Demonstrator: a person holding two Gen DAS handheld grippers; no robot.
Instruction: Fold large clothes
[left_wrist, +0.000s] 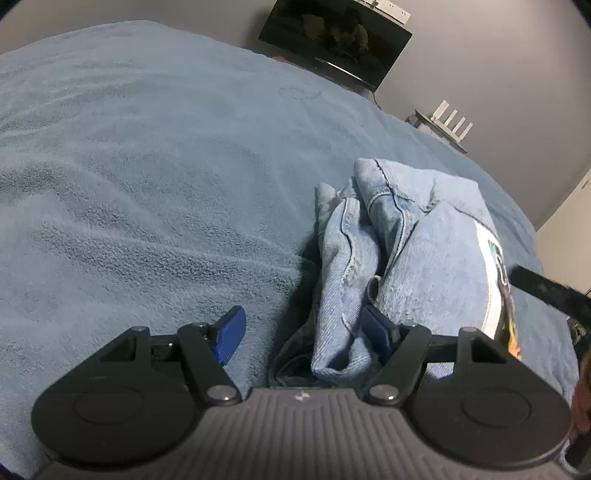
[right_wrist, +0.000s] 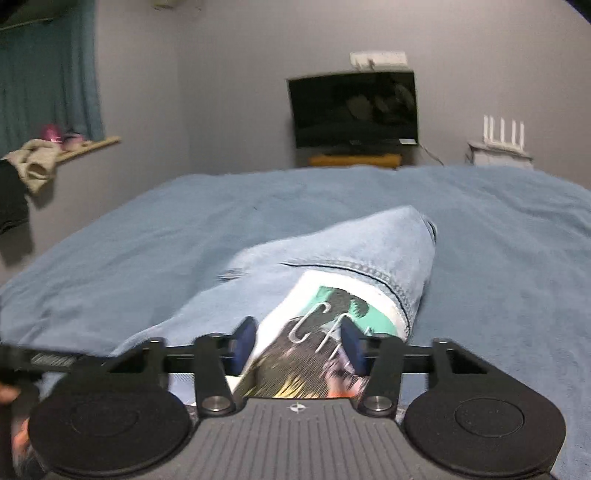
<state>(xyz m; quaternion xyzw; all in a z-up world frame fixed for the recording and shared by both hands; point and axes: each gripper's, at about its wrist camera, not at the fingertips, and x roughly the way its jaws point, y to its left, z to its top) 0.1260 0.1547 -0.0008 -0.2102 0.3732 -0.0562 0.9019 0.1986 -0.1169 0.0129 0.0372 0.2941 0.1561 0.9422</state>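
Most folding looks done: jeans bundled before my left gripper, which gapes, gripping nothing. My right gripper hangs half-open over the printed patch, pinching nothing; only tidying seems left.

Bed covered across its full visible width by a blue fleece blanket; blanket surface shows shallow ripples and creases in the left wrist view; folded light-blue denim garment lies directly on the blanket, towards the right of that view; its layers are bunched, with seams and hems exposed at the near end; a white printed patch with green, black and yellow artwork sits on the denim's upper face; lettering on it not legible.
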